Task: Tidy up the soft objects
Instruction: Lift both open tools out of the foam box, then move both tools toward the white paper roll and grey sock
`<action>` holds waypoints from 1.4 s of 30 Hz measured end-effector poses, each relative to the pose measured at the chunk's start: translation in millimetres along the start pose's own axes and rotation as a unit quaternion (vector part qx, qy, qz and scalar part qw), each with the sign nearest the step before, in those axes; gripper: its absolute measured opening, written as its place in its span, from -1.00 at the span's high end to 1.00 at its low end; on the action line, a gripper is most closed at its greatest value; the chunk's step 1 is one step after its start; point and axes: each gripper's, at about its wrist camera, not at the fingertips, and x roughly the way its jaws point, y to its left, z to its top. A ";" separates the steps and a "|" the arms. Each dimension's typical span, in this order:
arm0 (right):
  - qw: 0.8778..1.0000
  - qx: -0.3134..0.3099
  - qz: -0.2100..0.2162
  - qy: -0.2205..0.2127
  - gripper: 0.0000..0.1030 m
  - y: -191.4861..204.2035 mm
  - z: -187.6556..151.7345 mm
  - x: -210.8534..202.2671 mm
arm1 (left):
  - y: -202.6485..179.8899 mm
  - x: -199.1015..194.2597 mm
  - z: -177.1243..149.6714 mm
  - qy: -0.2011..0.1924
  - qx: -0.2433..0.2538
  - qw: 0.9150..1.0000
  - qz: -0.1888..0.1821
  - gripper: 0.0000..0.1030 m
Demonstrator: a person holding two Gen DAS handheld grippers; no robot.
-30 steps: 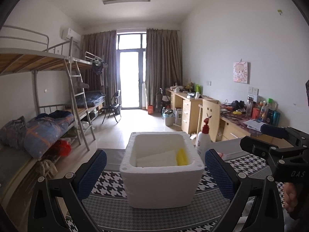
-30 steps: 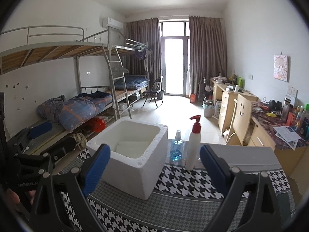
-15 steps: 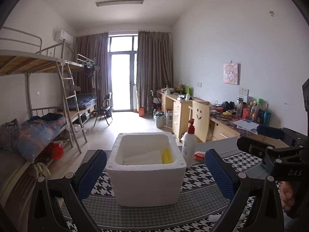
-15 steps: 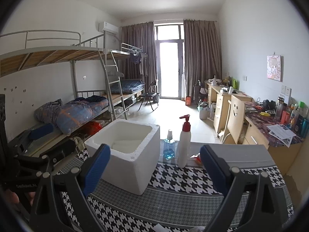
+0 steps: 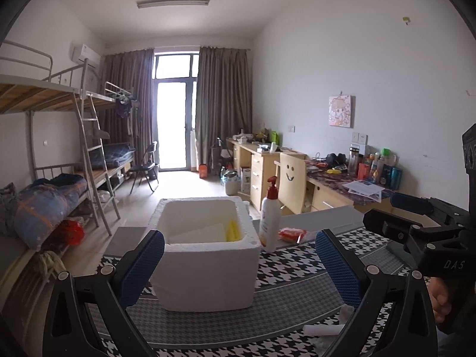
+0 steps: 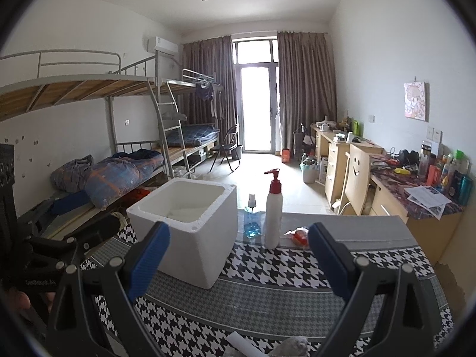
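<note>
A: Where's the white foam box (image 5: 205, 255)?
B: Centre of the left wrist view, on the houndstooth cloth (image 5: 291, 270) over the bench. Inside it, a yellow soft item (image 5: 233, 231) lies against the right wall beside a white sheet (image 5: 199, 233).
A: And the left gripper (image 5: 238, 270)?
B: Jaws wide apart, holding nothing; the box sits between its blue pads in the frame.
A: The right gripper (image 6: 238, 261)?
B: Also spread apart and empty. In its view the box is left of centre, with a white pump bottle (image 6: 273, 211) just right of it, a blue spray bottle (image 6: 252, 220) between them farther back, and a red packet (image 6: 299, 235) right of the pump bottle.
A: Anything nearer?
B: At the lower edge, a white roll (image 6: 241, 345) and a grey fuzzy thing (image 6: 293, 346), partly cut off.
</note>
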 end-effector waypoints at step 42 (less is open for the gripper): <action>1.000 0.008 -0.011 0.019 -0.86 -13.4 -58.5 -10.6 | -18.8 -0.6 -59.1 0.016 0.003 0.998 -0.060 -0.98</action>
